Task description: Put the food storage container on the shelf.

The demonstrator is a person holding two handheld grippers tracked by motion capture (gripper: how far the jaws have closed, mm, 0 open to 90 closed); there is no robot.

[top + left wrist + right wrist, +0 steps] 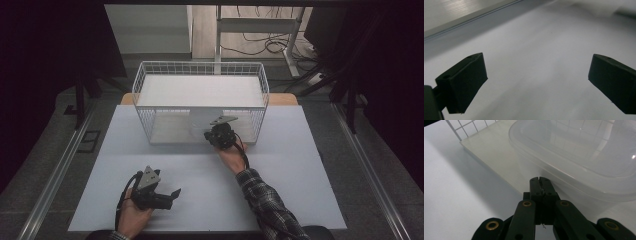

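Note:
A clear plastic container (584, 162) with a rounded rim stands on the pale floor of a white wire basket (142, 82); in the high view the container (199, 124) is a faint translucent shape. My right gripper (214, 134) is at the basket's open front. In the right gripper view, the right gripper (540, 179) has its jaws pressed together, with the tips against the container's wall just under the rim. Nothing shows between them. My left gripper (174, 197) rests low near the table's front edge, pointing right. The left gripper (536, 75) is wide open over bare table.
The pale blue-white table (300, 165) carries the basket at its far middle. A white board (200, 90) covers the basket's top. Metal rails (55, 170) run along both sides. A desk frame and cables (270, 45) stand beyond the table.

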